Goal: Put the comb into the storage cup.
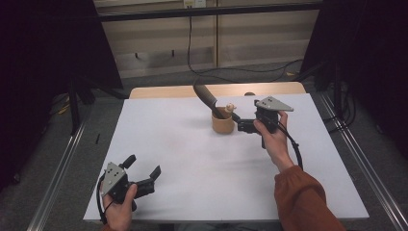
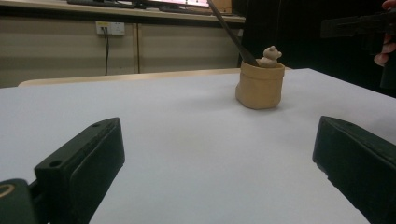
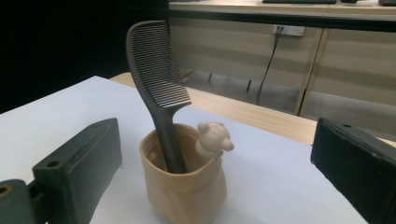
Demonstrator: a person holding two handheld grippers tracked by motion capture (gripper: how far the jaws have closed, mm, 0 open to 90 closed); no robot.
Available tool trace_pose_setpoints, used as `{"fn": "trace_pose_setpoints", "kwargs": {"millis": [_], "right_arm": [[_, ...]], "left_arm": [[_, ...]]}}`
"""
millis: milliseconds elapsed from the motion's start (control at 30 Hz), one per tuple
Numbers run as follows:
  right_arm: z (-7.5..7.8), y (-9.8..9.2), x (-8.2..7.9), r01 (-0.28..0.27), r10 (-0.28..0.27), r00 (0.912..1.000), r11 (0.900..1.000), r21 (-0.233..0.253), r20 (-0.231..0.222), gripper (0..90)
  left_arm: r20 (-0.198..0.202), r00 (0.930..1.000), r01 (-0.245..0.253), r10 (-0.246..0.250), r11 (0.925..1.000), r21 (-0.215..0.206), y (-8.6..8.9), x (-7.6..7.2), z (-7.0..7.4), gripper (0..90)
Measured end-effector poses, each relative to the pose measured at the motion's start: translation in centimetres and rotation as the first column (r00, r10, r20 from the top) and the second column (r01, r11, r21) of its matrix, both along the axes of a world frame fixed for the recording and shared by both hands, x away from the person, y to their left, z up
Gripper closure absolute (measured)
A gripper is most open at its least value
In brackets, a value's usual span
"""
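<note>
A single tan holder (image 1: 223,123) stands on the white table (image 1: 192,163) toward its far edge, right of centre, with one dark comb (image 1: 207,98) planted handle-down inside it and leaning up and away to the left. The holder is soft-looking and pouch-shaped, its rim rolled over, and one small pale animal figure (image 3: 214,137) perches on that rim beside the comb's handle. The comb is matt black plastic with a long row of fine teeth along one edge, seen plainly in the right gripper view.

The right claw (image 1: 239,123) sits just beside the holder on its right, jaws spread wide and empty, the holder standing between them but farther out, untouched. The left claw (image 1: 143,169) rests low near the table's near left corner, well apart from the holder, its two jaws likewise parted with nothing between them.

Nothing lies between either claw and the holder; the tabletop around it is smooth and plain. Behind the table run a wooden strip (image 1: 216,89), pale wall panels and one black cable (image 1: 190,43) hanging down to the floor.
</note>
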State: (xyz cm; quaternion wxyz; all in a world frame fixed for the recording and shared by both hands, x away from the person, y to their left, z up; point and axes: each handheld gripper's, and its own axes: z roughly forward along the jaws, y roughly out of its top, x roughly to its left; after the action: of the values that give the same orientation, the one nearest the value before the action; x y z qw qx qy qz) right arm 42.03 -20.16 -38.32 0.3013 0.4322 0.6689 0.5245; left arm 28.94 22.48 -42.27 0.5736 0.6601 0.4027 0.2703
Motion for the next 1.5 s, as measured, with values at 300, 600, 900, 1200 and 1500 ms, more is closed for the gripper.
{"fn": "trace_pose_setpoints", "kwargs": {"millis": [300, 600, 900, 1200, 1500], "right_arm": [[0.3, -0.8, -1.7, 0.016, -0.016, 0.9998, 1.0, 0.0, 0.008, 0.7], [0.4, -2.0, -3.4, 0.03, -0.031, 0.9991, 0.999, 0.014, 0.031, 0.6], [0.3, -3.0, -4.8, 0.05, -0.05, 0.9973, 0.999, 0.001, 0.054, 0.5], [-0.6, -4.0, -6.6, 0.059, -0.06, 0.9961, 0.998, 0.014, 0.064, 0.4], [-1.0, -5.3, -8.0, 0.103, -0.103, 0.9909, 0.995, -0.004, 0.087, 0.4]], "left_arm": [[0.004, 1.0, 0.004, -0.004, 1.0, 0.005, 0.0, -0.1, 0.0, 2.2], [0.003, 1.0, -0.003, 0.003, 1.0, 0.005, 0.1, -0.1, 0.0, 2.2], [0.005, 1.0, -0.007, 0.007, 1.0, -0.001, 0.1, -0.1, 0.0, 2.2], [0.005, 0.9999, -0.013, 0.013, 0.9999, -0.003, 0.2, -0.2, 0.0, 2.2], [-0.001, 0.9998, -0.02, 0.02, 0.9998, 0.0, 0.3, -0.2, 0.0, 2.2]]}}
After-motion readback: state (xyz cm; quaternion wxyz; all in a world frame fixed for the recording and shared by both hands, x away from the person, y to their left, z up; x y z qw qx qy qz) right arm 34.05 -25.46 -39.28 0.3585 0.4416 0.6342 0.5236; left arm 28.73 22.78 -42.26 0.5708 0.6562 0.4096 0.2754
